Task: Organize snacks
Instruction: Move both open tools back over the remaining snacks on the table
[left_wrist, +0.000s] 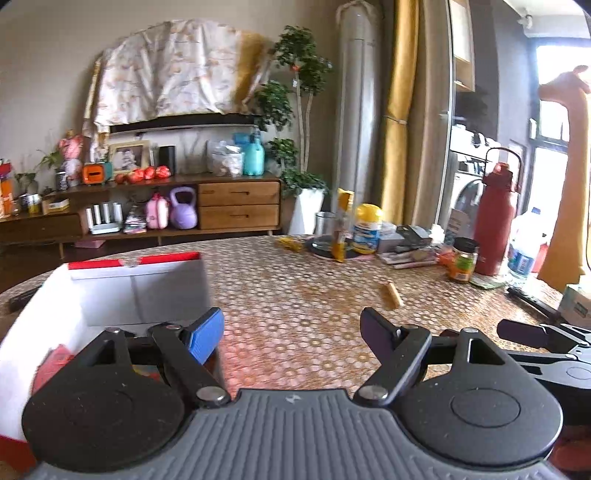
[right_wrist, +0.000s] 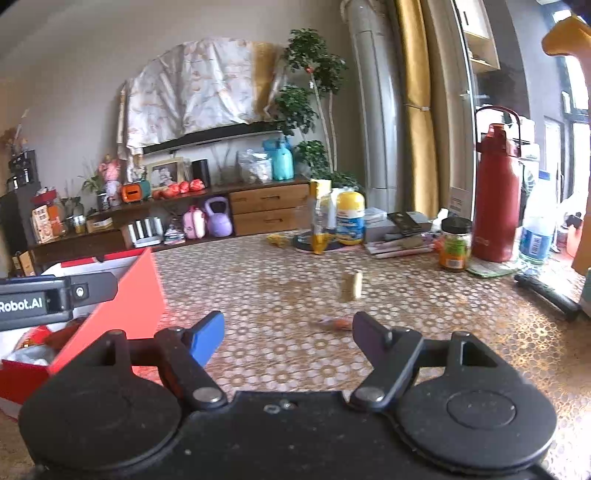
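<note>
A red box with white inner walls stands on the table at the left and holds several snack packets; it also shows in the right wrist view. My left gripper is open and empty, at the box's right edge. My right gripper is open and empty above the table. A small tan snack stick lies on the table ahead; it shows in the right wrist view too. A small orange wrapped snack lies just ahead of the right gripper.
The round patterned table carries clutter at its far side: a yellow-lidded tub, a tall yellow packet, a jar, a red flask, a water bottle, books. A black rod lies at the right.
</note>
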